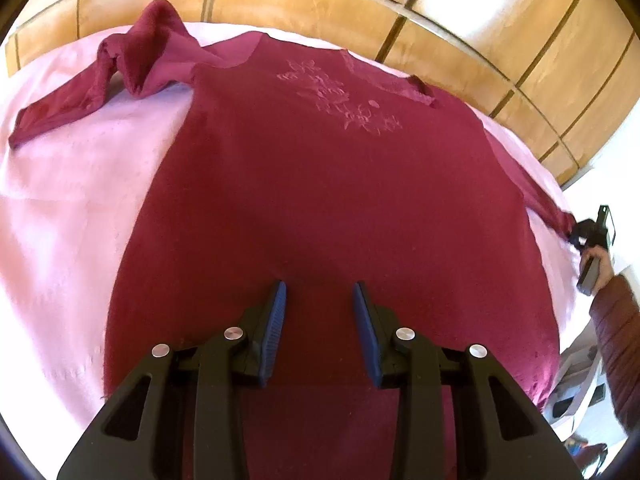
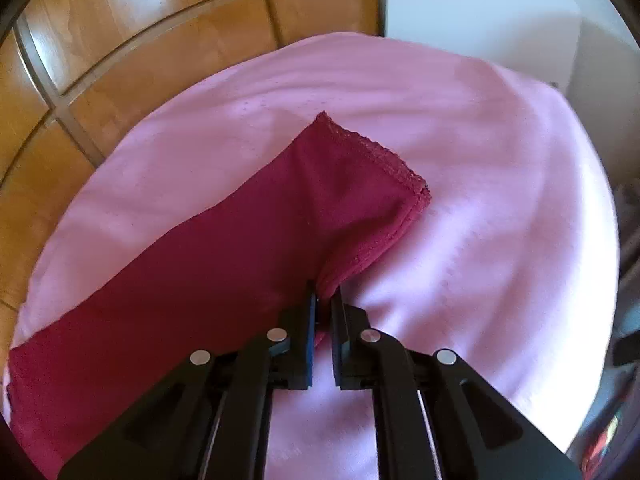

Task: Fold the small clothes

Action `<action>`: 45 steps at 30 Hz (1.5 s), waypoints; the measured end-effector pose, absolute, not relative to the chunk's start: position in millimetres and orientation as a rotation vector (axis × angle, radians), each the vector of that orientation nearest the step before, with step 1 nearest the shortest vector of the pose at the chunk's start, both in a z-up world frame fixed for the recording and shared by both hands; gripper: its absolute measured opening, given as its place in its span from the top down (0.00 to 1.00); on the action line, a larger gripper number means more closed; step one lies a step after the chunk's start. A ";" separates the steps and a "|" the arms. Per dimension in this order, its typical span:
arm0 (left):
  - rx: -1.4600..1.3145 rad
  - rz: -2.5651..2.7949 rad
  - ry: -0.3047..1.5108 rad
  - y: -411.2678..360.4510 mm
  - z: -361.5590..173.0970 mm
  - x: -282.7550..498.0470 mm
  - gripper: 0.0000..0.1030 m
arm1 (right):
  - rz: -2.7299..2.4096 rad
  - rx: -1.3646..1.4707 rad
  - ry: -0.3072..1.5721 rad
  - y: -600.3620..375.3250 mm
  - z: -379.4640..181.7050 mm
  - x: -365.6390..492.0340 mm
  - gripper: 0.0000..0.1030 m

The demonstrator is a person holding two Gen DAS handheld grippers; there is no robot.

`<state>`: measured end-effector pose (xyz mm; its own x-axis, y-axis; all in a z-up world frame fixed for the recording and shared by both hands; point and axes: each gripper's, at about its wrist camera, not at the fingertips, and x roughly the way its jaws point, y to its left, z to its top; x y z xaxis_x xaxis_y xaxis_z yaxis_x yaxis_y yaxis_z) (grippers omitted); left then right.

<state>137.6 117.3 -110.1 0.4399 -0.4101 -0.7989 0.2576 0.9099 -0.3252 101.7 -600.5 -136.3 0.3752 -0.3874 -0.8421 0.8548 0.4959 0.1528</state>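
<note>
a dark red sweater [image 1: 320, 184] lies spread flat, front up, on a bed covered with a pink sheet [image 1: 80, 200]. pale stitched flowers [image 1: 340, 100] show across its chest, near the neckline at the far side. behind the bed stands a wall of wooden panels [image 1: 460, 20].

the left tool [image 1: 319, 300] hangs over the lower part of the sweater, near the hem, pointing downward. its blue pads [image 1: 276, 328] stand apart with only flat red cloth showing between them; they grip nothing, and i cannot tell whether the tips touch the fabric.

one sleeve [image 1: 80, 92] lies bunched and bent at the far left corner of the bed, its cuff end stretching out toward the left edge. the other sleeve [image 2: 240, 248] runs out straight to the right side. there the right tool [image 2: 324, 300] is closed tight on the near edge of that sleeve, close to the cuff [image 2: 384, 164], whose scalloped trim lies just beyond the tips on the pink sheet. from the left wrist view the same tool shows small at the end of the sleeve, held by a hand [image 1: 598, 260] in a brownish sleeve of a jacket [image 1: 616, 320].
</note>
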 end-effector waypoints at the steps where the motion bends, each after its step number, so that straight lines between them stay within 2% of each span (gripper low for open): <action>1: -0.169 -0.415 1.031 120.4 -108.9 136.6 0.67 | -0.888 0.649 0.844 -598.1 -135.6 104.3 0.95; 3: -0.198 -0.398 1.013 133.0 -104.8 134.1 0.67 | -0.927 0.634 0.860 -594.5 -130.4 97.5 0.94; 5: -0.228 -0.361 0.990 150.7 -99.6 133.3 0.67 | -0.962 0.606 0.883 -592.4 -128.5 99.7 0.76; 6: -0.251 -0.333 0.976 163.1 -96.9 133.4 0.67 | -0.948 0.616 0.884 -592.5 -127.1 98.6 0.72; 8: -0.326 -0.279 0.959 196.1 -93.7 135.3 0.67 | -0.938 0.619 0.866 -590.4 -117.3 92.9 0.49; 9: -0.349 -0.228 0.948 213.7 -92.4 136.2 0.64 | -0.942 0.602 0.839 -586.1 -108.2 89.1 0.44; 10: -0.365 -0.157 0.930 234.0 -90.8 136.9 0.45 | -0.942 0.587 0.824 -582.5 -102.9 84.7 0.36; 11: -0.380 -0.103 0.908 249.7 -88.8 136.6 0.36 | -0.929 0.559 0.805 -574.6 -93.4 83.6 0.35; 13: -0.412 -0.008 0.874 281.4 -85.5 137.7 0.36 | -0.879 0.534 0.790 -557.8 -80.3 81.3 0.35; 16: -0.470 0.135 0.873 328.4 -86.5 146.9 0.36 | -0.733 0.490 0.767 -513.9 -62.9 94.5 0.26; 19: -0.571 0.203 0.864 368.1 -90.8 162.6 0.36 | -0.536 0.421 0.780 -446.6 -57.7 120.4 0.25; 26: -0.564 0.276 0.857 399.9 -94.0 221.0 0.36 | -0.108 0.168 0.837 -260.5 -78.0 169.9 0.25; 31: -0.410 0.313 0.880 392.2 -95.7 278.6 0.36 | 0.016 0.116 0.876 -197.4 -107.9 180.7 0.23; 32: -0.393 0.316 0.895 391.1 -100.1 287.6 0.41 | 0.016 0.112 0.903 -192.5 -121.6 184.0 0.18; 34: -0.371 0.310 0.912 387.6 -107.3 297.3 0.49 | -0.005 0.068 0.880 -186.3 -133.3 179.9 0.16; 36: -0.291 0.306 0.925 378.6 -114.3 309.4 0.53 | -0.007 0.065 0.890 -189.2 -132.0 181.6 0.15; 38: -0.219 0.312 0.931 370.6 -116.2 315.1 0.87 | 0.002 0.076 0.889 -191.7 -131.5 179.5 0.14; 40: -0.234 0.319 0.911 372.0 -109.7 312.8 0.92 | 0.001 0.075 0.889 -192.8 -130.9 179.6 0.14; 45: -0.224 0.411 0.812 397.0 -76.9 277.5 0.93 | -0.001 0.073 0.885 -191.6 -131.6 178.6 0.14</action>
